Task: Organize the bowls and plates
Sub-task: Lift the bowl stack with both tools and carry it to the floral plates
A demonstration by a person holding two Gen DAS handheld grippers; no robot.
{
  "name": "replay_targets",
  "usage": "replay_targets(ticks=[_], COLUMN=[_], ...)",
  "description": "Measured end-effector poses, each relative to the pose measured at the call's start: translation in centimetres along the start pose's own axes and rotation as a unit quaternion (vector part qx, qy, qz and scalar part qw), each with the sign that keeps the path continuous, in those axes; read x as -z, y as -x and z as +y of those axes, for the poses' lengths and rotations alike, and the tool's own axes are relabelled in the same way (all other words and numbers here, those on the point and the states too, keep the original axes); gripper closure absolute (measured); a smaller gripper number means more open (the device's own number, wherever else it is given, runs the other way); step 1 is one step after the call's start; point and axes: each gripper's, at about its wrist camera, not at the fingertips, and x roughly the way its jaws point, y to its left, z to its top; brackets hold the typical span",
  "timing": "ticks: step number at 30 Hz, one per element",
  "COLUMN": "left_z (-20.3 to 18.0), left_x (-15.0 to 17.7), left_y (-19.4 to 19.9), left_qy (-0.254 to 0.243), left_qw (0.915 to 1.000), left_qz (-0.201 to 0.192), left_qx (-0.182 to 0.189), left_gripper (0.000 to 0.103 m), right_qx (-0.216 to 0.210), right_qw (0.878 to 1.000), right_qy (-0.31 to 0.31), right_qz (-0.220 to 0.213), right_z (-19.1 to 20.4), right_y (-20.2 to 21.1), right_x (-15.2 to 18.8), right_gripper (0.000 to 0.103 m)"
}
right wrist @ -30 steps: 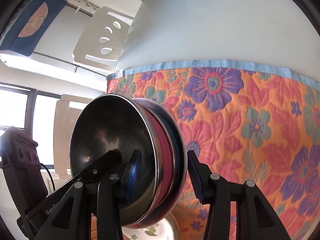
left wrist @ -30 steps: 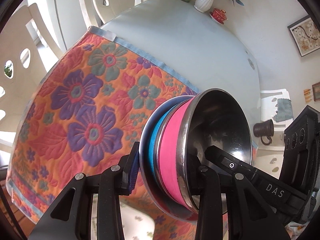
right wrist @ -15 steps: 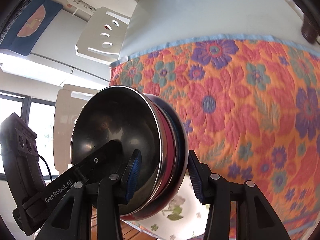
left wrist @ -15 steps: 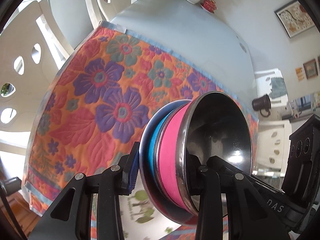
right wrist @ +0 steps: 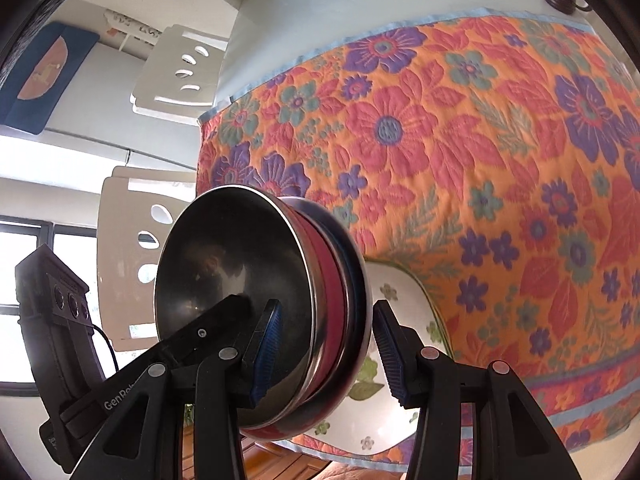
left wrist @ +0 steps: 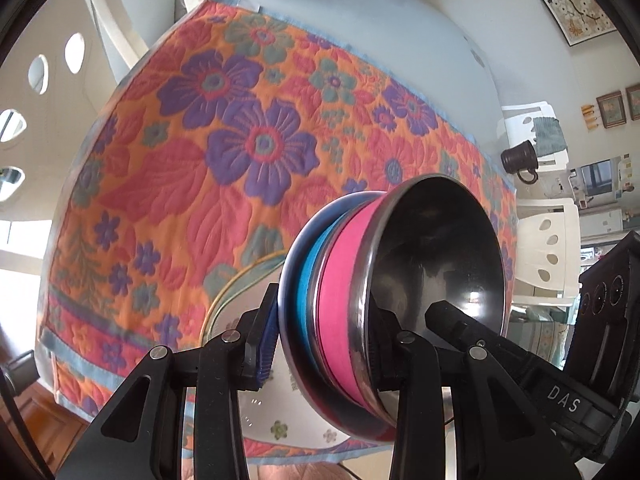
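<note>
So you've got the nested bowl stack (left wrist: 384, 292) pinched from both sides right now. Your left gripper (left wrist: 324, 344) is clamped on one edge: one finger sits inside the steel bowl (left wrist: 440, 256), the other presses the outer blue bowl's rim (left wrist: 294, 280), with the pink band (left wrist: 340, 300) sandwiched between. Your right gripper (right wrist: 324, 352) does the same on the opposite edge of the stack (right wrist: 256, 312), though its outer pad looks just off the rim, so I can't swear that side is fully biting.

The thing that matters for the next move: the stack is off the cloth, and its axis runs across the fingers in both wrist views, with the open mouth facing your other gripper each time. So both grippers point at each other across the bowls, neither one nearer.

Below and just past the stack is the white flowered plate (left wrist: 256, 364) with the gold rim, lying near the front edge of the floral cloth (left wrist: 200, 160) on the tabletop (left wrist: 360, 28). In the right wrist view the same plate (right wrist: 384, 404) peeks out right under the bowls. My guess is that's the landing spot, so you'd bring the base down flat and centred on it.

Watch the plate's closeness to the cloth's edge, and release both sides evenly.
</note>
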Motion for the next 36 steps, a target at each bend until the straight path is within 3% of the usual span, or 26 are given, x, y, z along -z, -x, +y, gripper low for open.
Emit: replay_targets(ticks=[17,36], left_z=[1.6,1.7], left_x=[3.1,4.9], left_y=[-0.8,-1.4], left_qy=[-0.012,-0.031], left_qw=[0.9996,0.9991], left_qz=[0.025,0.026], left_qx=[-0.003,-0.012], left_gripper=[0.071,0.072], right_qx=[0.006,0.010], right_qw=[1.000,0.999], right_qy=[-0.011,-0.010], right_qz=[0.019,0.036], right_z=[-1.1,-2.2], right_y=[-1.3,-2.5], right_x=[3.3,5.0], right_gripper=[0.057,0.057])
